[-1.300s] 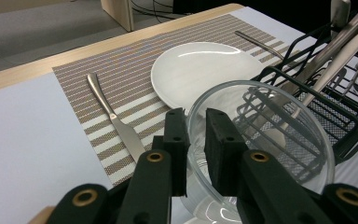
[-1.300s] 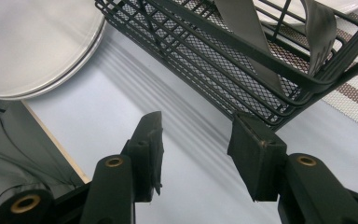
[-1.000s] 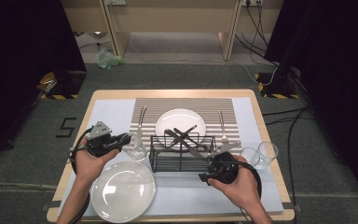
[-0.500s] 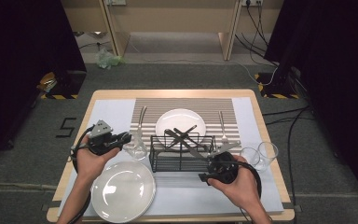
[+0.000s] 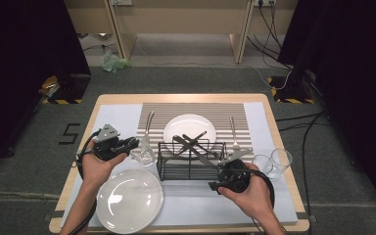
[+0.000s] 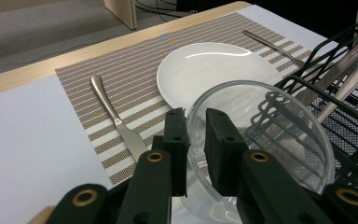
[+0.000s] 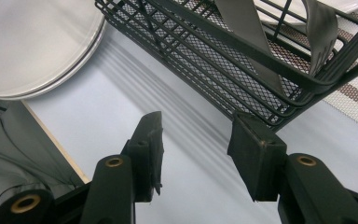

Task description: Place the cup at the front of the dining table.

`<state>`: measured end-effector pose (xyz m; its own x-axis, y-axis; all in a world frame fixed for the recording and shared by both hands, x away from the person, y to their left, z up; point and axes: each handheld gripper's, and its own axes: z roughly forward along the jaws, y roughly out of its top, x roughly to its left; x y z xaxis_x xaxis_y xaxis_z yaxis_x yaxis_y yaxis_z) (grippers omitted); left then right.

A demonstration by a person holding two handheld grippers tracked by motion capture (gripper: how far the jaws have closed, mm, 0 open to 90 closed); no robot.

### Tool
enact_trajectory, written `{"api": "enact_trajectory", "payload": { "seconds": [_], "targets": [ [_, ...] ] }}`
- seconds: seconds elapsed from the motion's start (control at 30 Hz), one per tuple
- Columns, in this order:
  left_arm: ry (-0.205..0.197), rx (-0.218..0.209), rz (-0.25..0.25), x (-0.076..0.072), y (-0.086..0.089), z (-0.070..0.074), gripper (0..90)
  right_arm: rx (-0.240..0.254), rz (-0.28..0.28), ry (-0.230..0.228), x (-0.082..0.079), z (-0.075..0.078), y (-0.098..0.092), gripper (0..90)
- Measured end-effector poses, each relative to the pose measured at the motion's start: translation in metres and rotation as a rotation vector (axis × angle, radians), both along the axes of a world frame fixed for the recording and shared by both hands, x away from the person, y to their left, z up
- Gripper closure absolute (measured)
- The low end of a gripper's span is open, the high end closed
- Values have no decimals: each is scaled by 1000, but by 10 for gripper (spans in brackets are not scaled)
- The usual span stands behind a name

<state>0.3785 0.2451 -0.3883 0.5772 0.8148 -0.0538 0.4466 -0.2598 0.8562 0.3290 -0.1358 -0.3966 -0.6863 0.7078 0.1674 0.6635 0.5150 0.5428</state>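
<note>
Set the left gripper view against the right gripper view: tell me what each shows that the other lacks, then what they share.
Left gripper view alone: the left gripper shut on the rim of a clear glass bowl, a knife and a fork lying on the striped placemat.

Right gripper view alone: the right gripper with jaws apart and nothing between them, over the pale mat, and a large plate near the table edge.

Both: the black wire basket holding cutlery, and the small white plate behind it.

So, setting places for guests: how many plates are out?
2: a small plate on the striped mat behind the rack, and a large plate near the front left. None seems hidden.
</note>
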Motion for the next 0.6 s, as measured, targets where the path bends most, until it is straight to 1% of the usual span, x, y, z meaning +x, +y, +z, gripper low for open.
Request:
{"api": "enact_trajectory", "payload": {
  "seconds": [0.33,0.47,0.6],
  "targets": [
    [4,2,7,4,0,-1,785,-1,2,-2,0,0,0,542],
    [1,14,7,6,-1,-1,784,-1,2,-1,0,0,0,541],
    [1,12,11,9,0,-1,784,0,3,-3,0,0,0,541]
  ]
}}
